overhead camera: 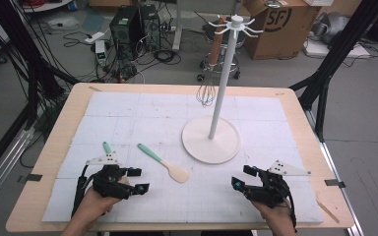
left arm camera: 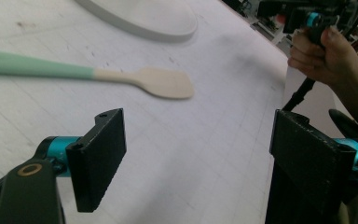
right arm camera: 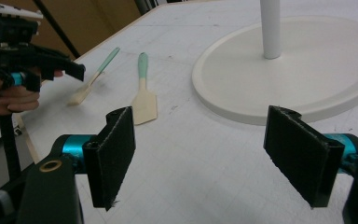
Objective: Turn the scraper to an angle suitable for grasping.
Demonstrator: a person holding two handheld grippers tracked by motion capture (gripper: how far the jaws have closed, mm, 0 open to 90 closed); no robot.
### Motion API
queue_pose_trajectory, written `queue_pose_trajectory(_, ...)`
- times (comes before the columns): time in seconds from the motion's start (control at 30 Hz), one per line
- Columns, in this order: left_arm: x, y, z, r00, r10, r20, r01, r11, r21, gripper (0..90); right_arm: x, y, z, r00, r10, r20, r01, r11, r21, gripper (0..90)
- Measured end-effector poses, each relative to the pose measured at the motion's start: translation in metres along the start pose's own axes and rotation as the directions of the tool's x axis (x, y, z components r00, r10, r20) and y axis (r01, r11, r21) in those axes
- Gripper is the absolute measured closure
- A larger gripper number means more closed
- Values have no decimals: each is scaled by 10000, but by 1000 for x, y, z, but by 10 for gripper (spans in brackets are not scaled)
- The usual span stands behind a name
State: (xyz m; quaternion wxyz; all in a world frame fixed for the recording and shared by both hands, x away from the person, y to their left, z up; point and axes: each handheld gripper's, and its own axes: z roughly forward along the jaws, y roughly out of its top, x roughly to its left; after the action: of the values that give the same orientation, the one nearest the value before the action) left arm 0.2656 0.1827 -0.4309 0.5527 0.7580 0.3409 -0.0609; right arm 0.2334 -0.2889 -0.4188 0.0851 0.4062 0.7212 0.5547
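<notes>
While both hands are resting low in the high view, the left hand-held gripper (overhead camera: 137, 180) is sitting at the lower left of the frame with its jaws spread apart and nothing between them, and the right hand-held gripper (overhead camera: 243, 176) is sitting at the lower right, its jaws likewise parted and empty. Between the two, slightly above, a wooden spatula with a mint-green handle (overhead camera: 162, 162) is lying flat on the white gridded mat (overhead camera: 128, 118) covering the bench (overhead camera: 54, 132). A second green-handled utensil (right arm camera: 92, 78) is lying just beside the left hand-held gripper, its blade pale in the right gripper view. Farther up, right of centre, a white hook stand (overhead camera: 224, 73) is standing on its round base, with a wire whisk (overhead camera: 207, 91) hanging from one hook.
</notes>
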Motion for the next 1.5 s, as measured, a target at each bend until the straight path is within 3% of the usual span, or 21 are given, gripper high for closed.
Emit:
queue_pose_trajectory(0.1, 5, 10, 0, 9999, -126, 113, 129, 9995, -291, 195, -1, 0, 0, 9999, 133, 22, -133, 9999, 28, 240)
queue_pose_trajectory(0.2, 12, 15, 2, 9999, -146, -20, 146, 9997, -187, 205, -2, 0, 0, 9999, 141, -17, -141, 9999, -14, 241)
queue_pose_trajectory(0.4, 34, 19, 4, 9968, -355, -717, 349, 9993, -93, 213, -3, -1, 0, 9996, 292, -42, -292, 9996, 1, 221)
queue_pose_trajectory(0.53, 48, 24, 3, 9826, -233, -1840, 192, 9995, -239, 222, -5, -2, -2, 9992, 390, -54, -391, 9992, -130, 218)
queue_pose_trajectory(0.6, 57, 24, 3, 9815, -600, -1817, 497, 9969, -604, 259, -5, -3, -2, 9988, 477, -73, -478, 9988, -145, 216)
queue_pose_trajectory(0.67, 64, 23, 3, 9740, -733, -2142, 603, 9959, -668, 295, -5, -3, -2, 9987, 488, -133, -489, 9987, -115, 218)
queue_pose_trajectory(0.73, 69, 22, 3, 9714, -926, -2189, 805, 9947, -633, 346, -5, -4, -2, 9986, 496, -207, -499, 9987, -126, 229)
queue_pose_trajectory(0.8, 72, 23, 4, 9634, -1105, -2441, 998, 9934, -559, 412, -5, -4, -2, 9986, 476, -238, -480, 9987, -180, 243)
queue_pose_trajectory(0.87, 73, 29, 7, 9601, -899, -2649, 881, 9959, -186, 500, -5, -4, -2, 9987, 420, -275, -425, 9989, -181, 245)
queue_pose_trajectory(0.97, 74, 42, 9, 9647, -766, -2521, 780, 9969, -47, 592, -4, -4, -2, 9985, 458, -294, -464, 9988, -184, 249)
queue_pose_trajectory(1.03, 78, 51, 10, 9624, -633, -2642, 710, 9973, 197, 658, -5, -3, -3, 9986, 455, -276, -462, 9987, -237, 249)
queue_pose_trajectory(1.17, 90, 60, 9, 9660, -926, -2415, 992, 9949, 155, 798, -5, -3, -4, 9982, 516, -308, -524, 9983, -267, 249)
queue_pose_trajectory(1.27, 99, 61, 12, 9604, -1085, -2565, 1161, 9931, 146, 848, -6, -4, -5, 9982, 488, -338, -498, 9983, -292, 249)
queue_pose_trajectory(1.37, 109, 56, 15, 9530, -1213, -2776, 1385, 9894, 430, 869, -6, -4, -6, 9979, 545, -351, -556, 9980, -310, 249)
queue_pose_trajectory(1.5, 111, 56, 18, 9538, -1278, -2720, 1415, 9894, 314, 889, -6, -4, -7, 9973, 625, -379, -639, 9973, -372, 249)
